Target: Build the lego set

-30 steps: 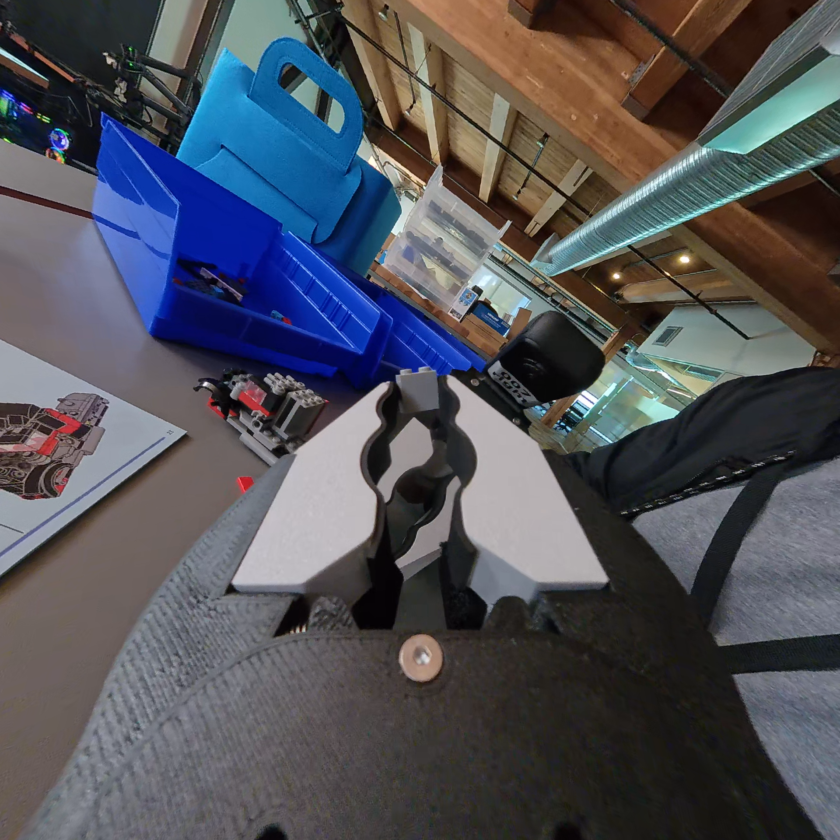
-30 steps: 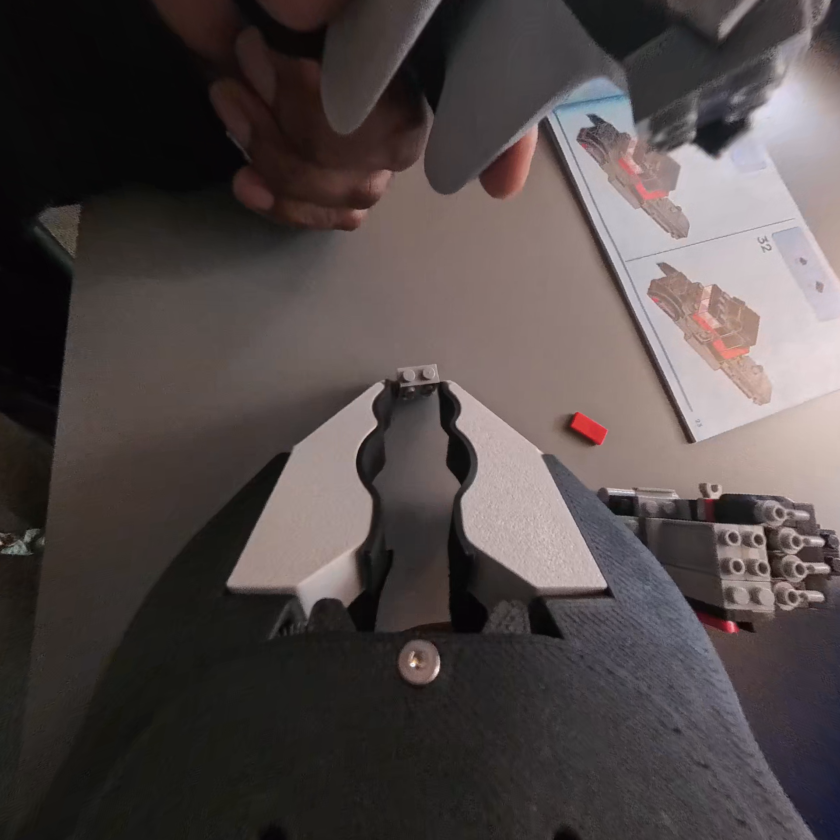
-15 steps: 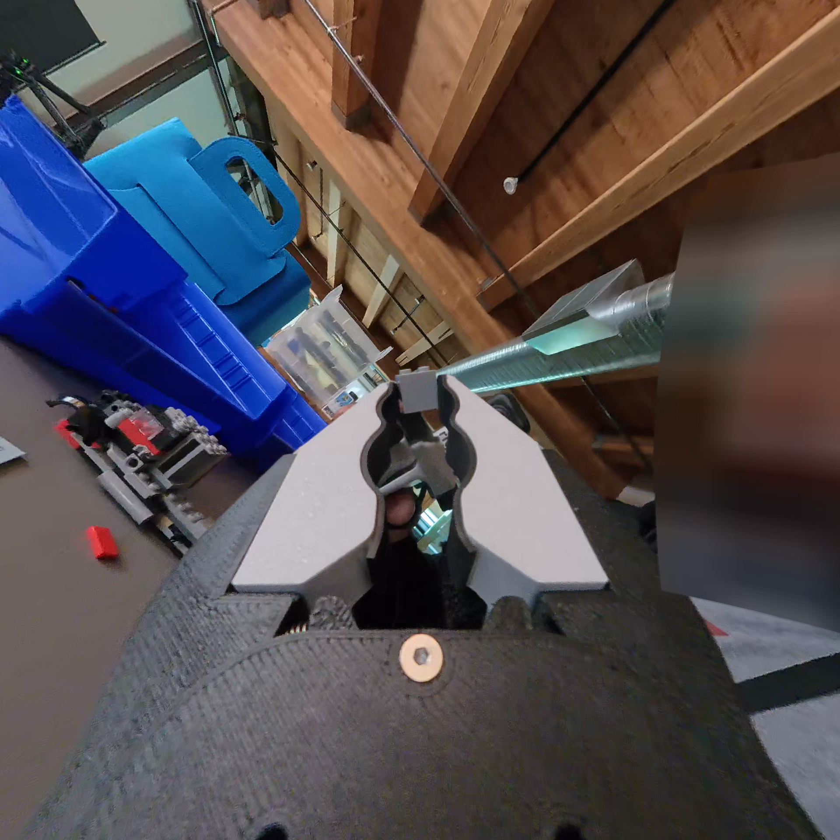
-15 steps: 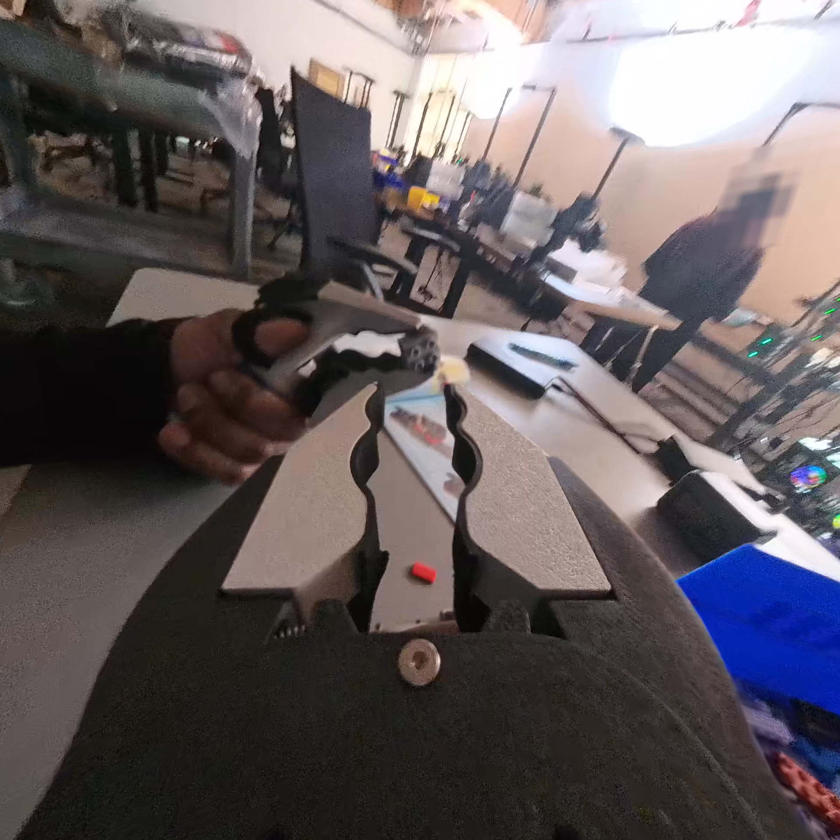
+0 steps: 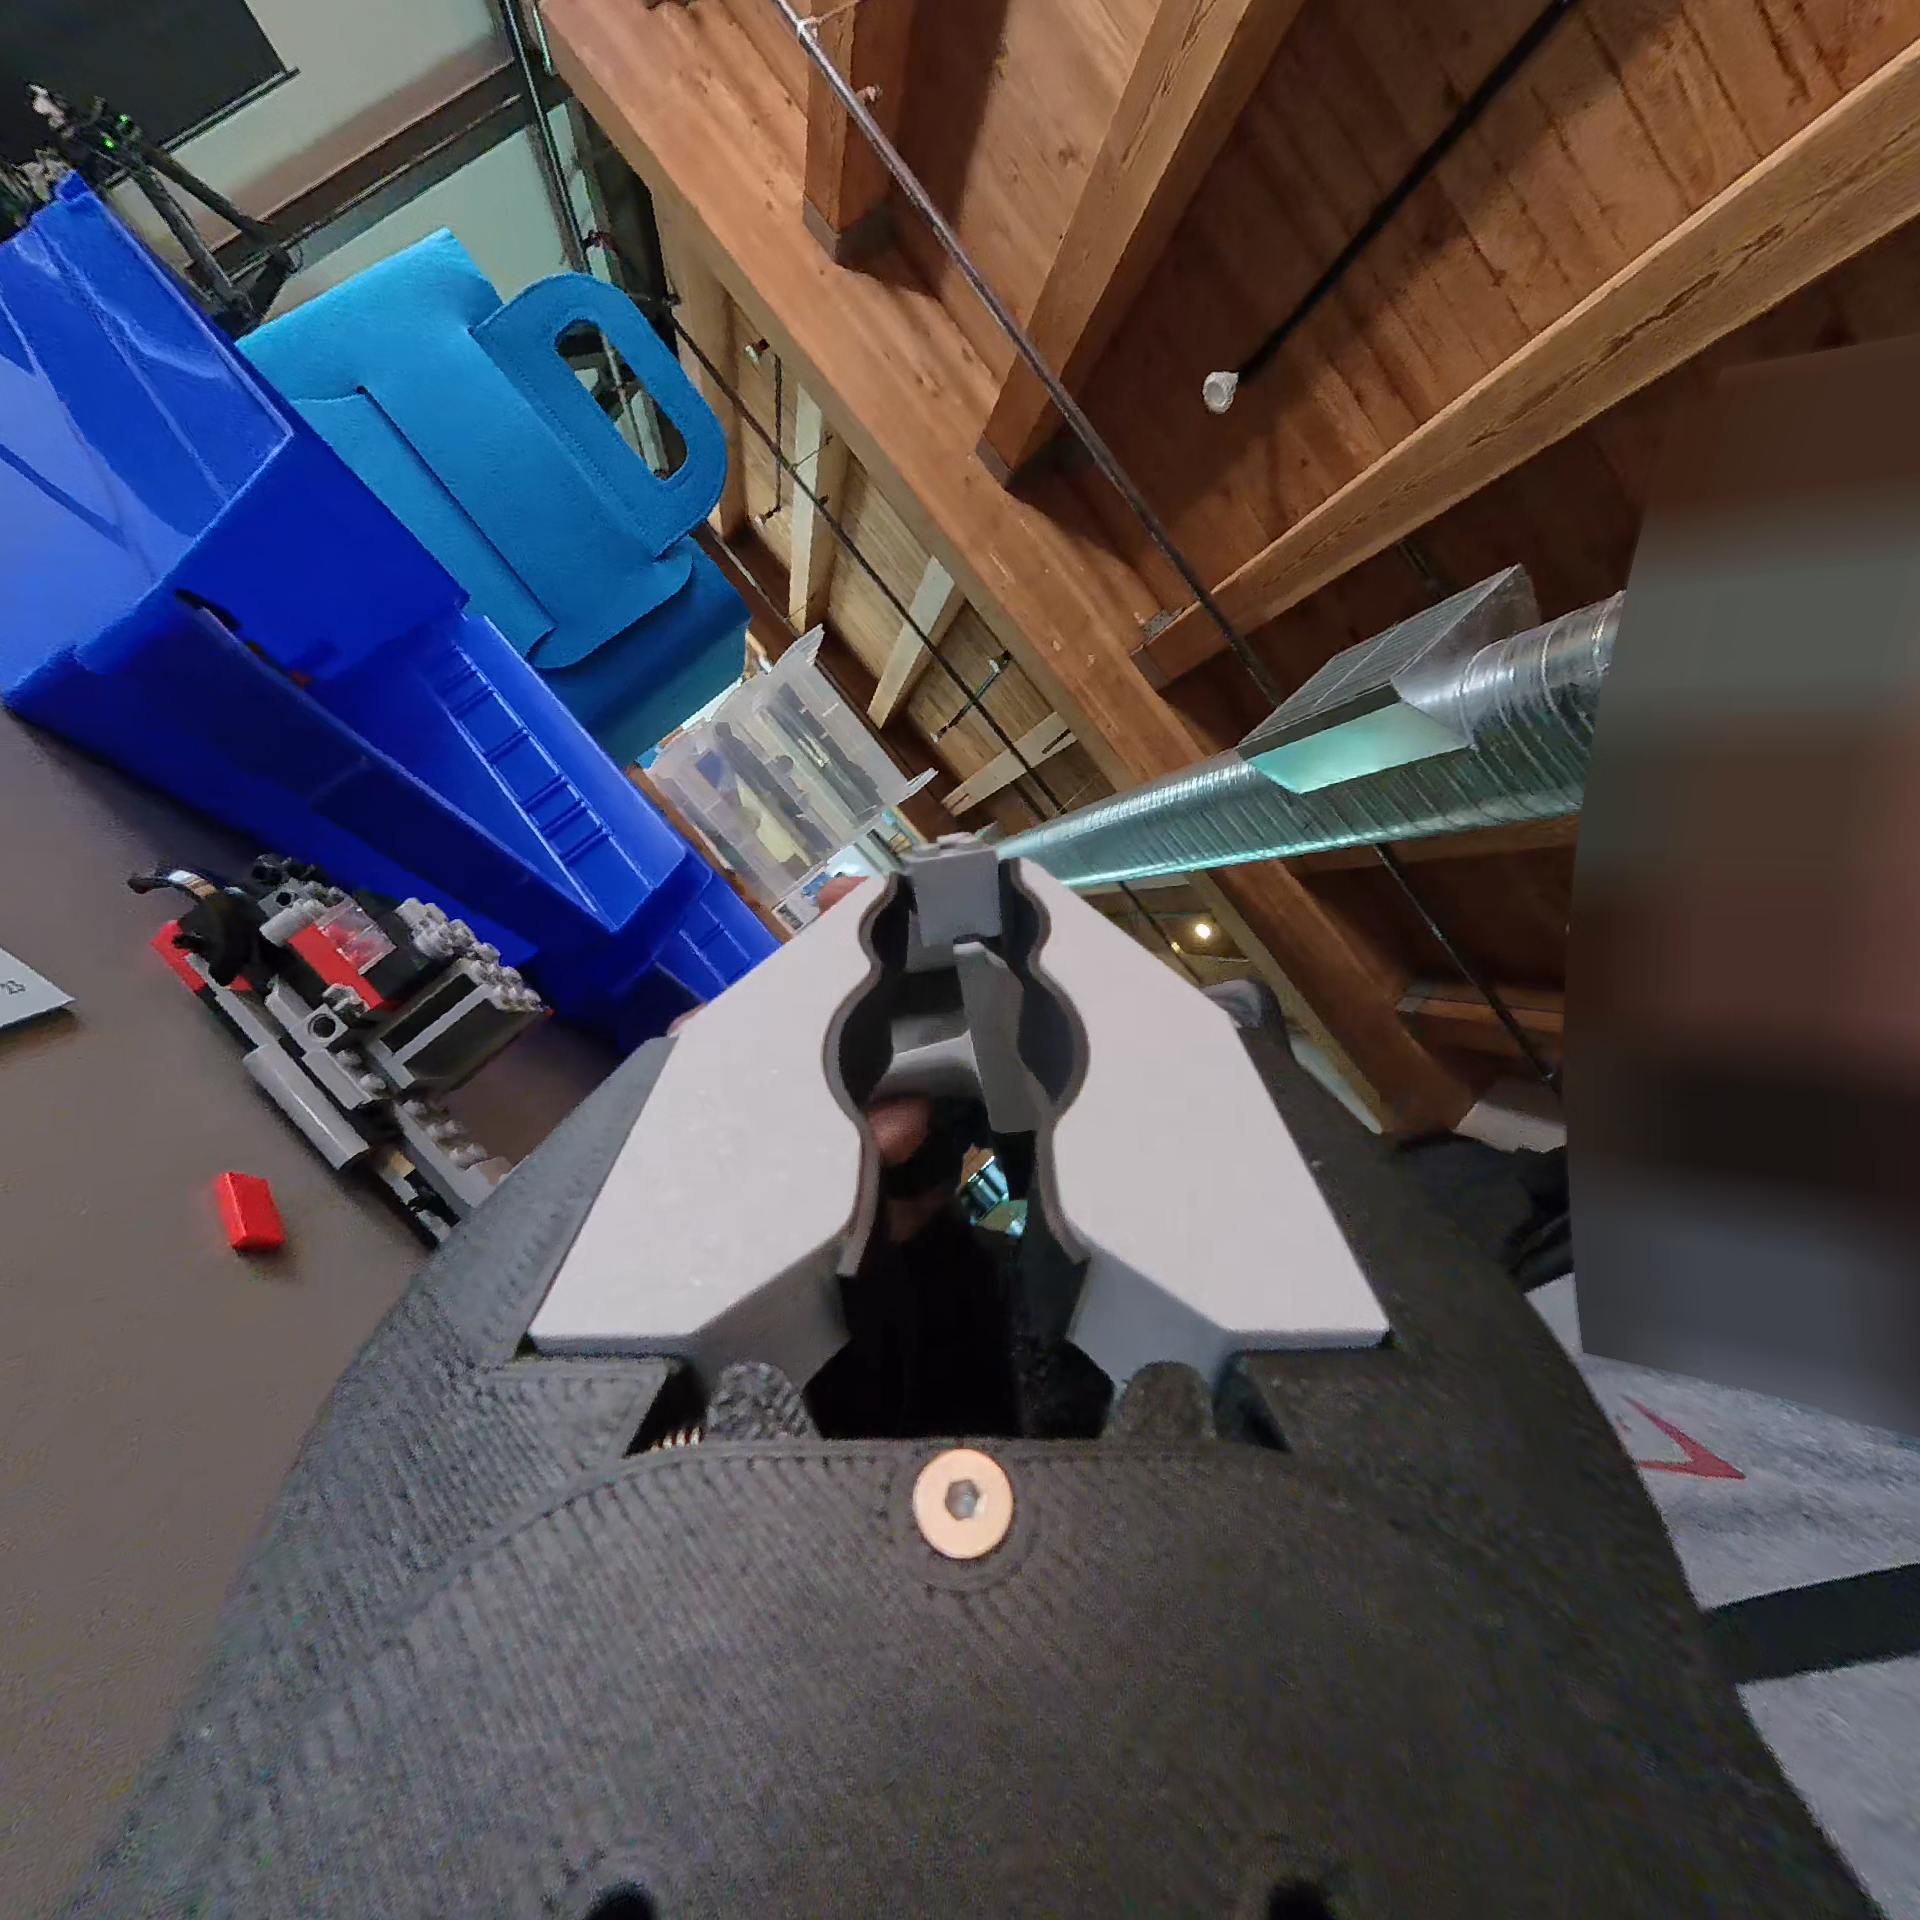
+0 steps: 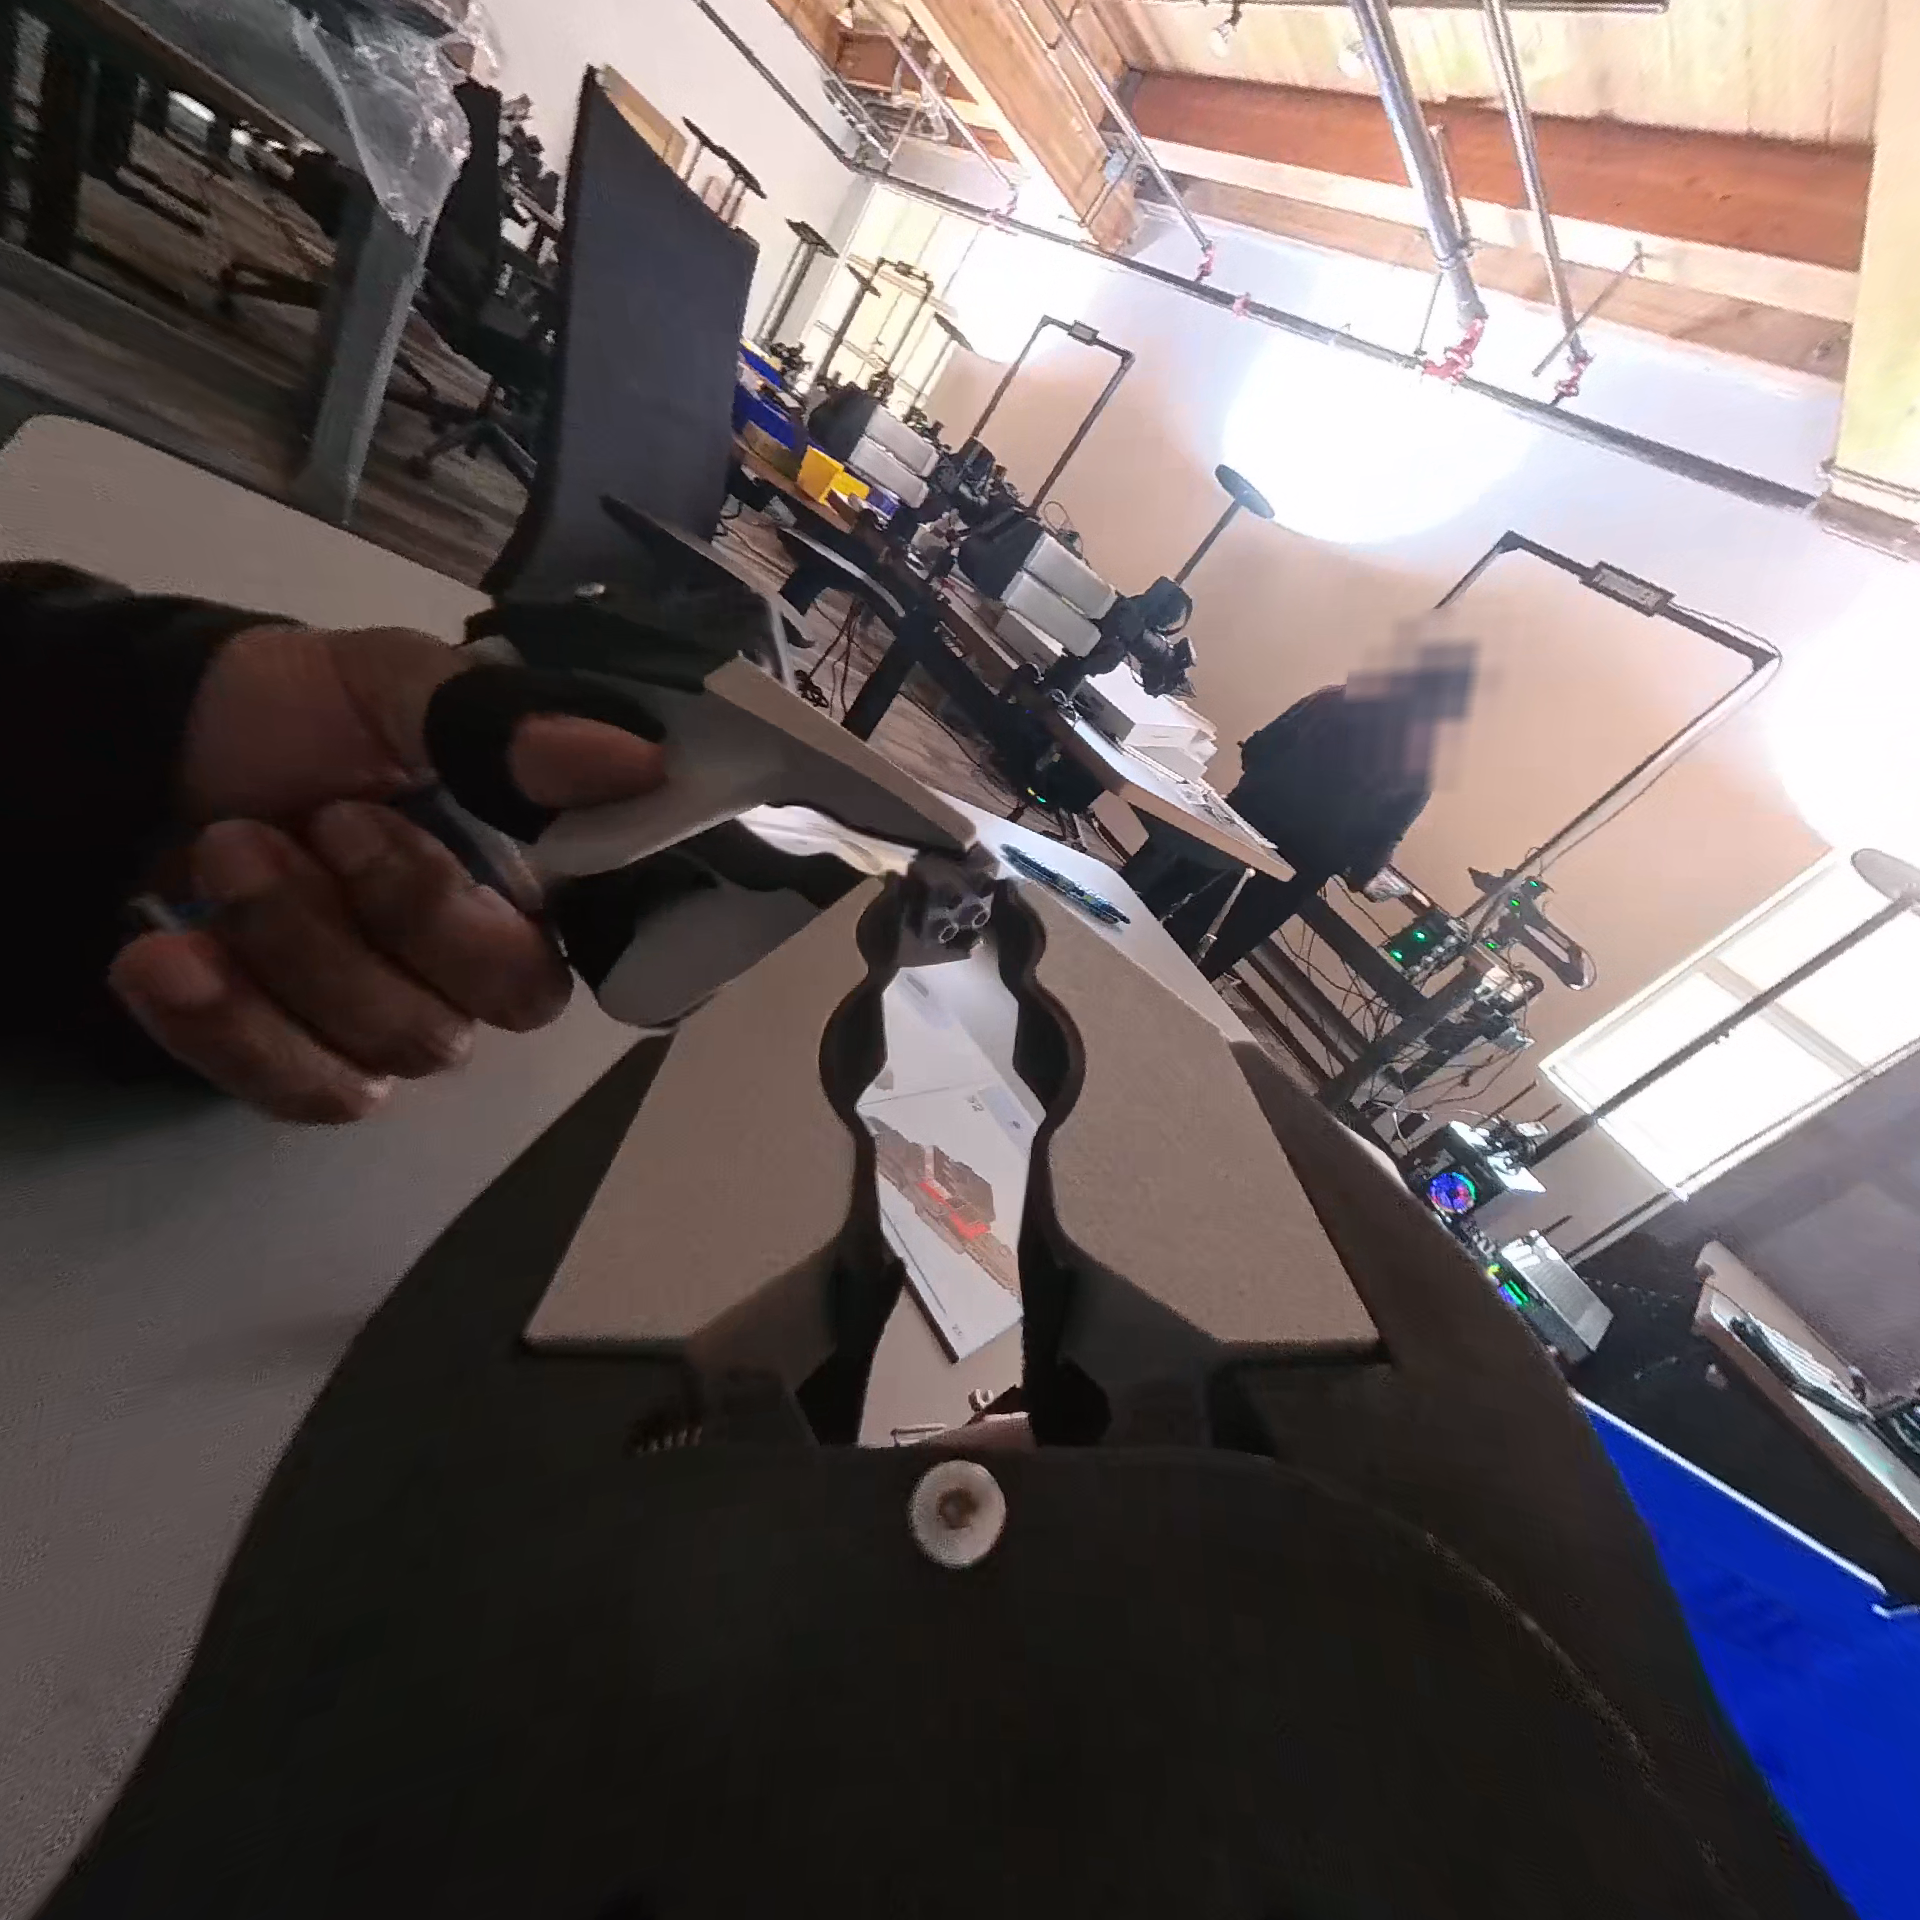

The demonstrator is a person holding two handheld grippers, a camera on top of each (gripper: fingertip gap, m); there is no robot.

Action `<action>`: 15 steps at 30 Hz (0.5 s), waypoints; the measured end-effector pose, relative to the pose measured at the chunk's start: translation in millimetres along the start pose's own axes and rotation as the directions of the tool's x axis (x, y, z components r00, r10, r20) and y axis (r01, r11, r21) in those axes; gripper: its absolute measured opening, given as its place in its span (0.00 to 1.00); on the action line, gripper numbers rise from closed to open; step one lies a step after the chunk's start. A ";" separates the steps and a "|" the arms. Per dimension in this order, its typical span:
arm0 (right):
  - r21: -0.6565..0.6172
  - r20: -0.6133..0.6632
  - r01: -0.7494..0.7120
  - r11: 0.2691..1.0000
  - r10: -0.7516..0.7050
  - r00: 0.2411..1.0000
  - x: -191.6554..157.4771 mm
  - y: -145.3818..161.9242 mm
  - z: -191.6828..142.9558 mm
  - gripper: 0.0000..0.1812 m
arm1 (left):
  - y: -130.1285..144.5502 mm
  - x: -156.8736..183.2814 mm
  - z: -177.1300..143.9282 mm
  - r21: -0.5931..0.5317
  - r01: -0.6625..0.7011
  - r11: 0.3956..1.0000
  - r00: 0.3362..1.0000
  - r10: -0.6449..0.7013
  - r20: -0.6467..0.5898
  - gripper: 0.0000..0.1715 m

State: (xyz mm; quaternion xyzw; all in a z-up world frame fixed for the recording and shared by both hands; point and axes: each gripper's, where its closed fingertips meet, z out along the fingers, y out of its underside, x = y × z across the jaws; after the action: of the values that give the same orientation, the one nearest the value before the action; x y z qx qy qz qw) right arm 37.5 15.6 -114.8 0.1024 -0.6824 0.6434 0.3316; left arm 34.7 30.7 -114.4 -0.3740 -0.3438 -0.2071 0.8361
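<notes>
My left gripper (image 5: 956, 885) is shut on a small grey brick (image 5: 954, 902) and is held up in the air, pointing toward the ceiling. My right gripper (image 6: 950, 914) is shut on a small grey studded piece (image 6: 952, 927). In the right wrist view a hand (image 6: 343, 883) holds the left gripper (image 6: 727, 800), whose tip meets my right gripper's tip. Whether the two pieces touch is unclear. The partly built grey, black and red lego model (image 5: 353, 1023) lies on the table. The instruction booklet (image 6: 951, 1153) shows through the right fingers' gap.
A loose red tile (image 5: 247, 1210) lies on the brown table (image 5: 94, 1299) near the model. Blue bins (image 5: 208, 540) and a blue felt bag (image 5: 488, 447) stand behind it. A blue bin (image 6: 1766, 1621) is at the right. A person (image 6: 1335, 769) stands far off. My left and right fingertips are right by each other.
Both grippers have risen from the table and tilted upward, each still holding its grey piece. Their tips have come together. The right view swung from the tabletop to the room.
</notes>
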 end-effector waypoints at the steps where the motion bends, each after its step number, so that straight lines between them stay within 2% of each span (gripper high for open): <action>1: 0.003 0.020 0.007 1.000 -0.007 1.000 -1.4 0.1 -0.2 0.10 | 1.1 0.0 -1.0 -0.019 -0.012 1.000 1.000 0.012 0.011 0.11; 9: 0.024 0.242 0.147 0.989 -0.148 0.959 -19.1 3.6 -4.2 0.10 | 16.1 -1.8 -13.6 -0.202 -0.078 0.976 0.990 0.099 0.097 0.10; 12: 0.043 0.312 0.209 0.977 -0.211 0.926 -25.4 4.0 -6.5 0.10 | 21.6 -1.5 -17.0 -0.254 -0.097 0.962 0.986 0.128 0.108 0.10; 15: 0.058 0.348 0.208 0.977 -0.215 0.913 -26.9 3.5 -7.4 0.10 | 23.2 -1.6 -18.0 -0.272 -0.134 0.953 0.980 0.169 0.107 0.10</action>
State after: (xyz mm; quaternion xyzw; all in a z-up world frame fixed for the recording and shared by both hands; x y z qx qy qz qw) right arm 58.3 15.4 -133.7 0.2922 -0.7094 0.5816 0.2705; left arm 55.2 31.7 -135.5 -0.5199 -0.3369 -0.1616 0.7682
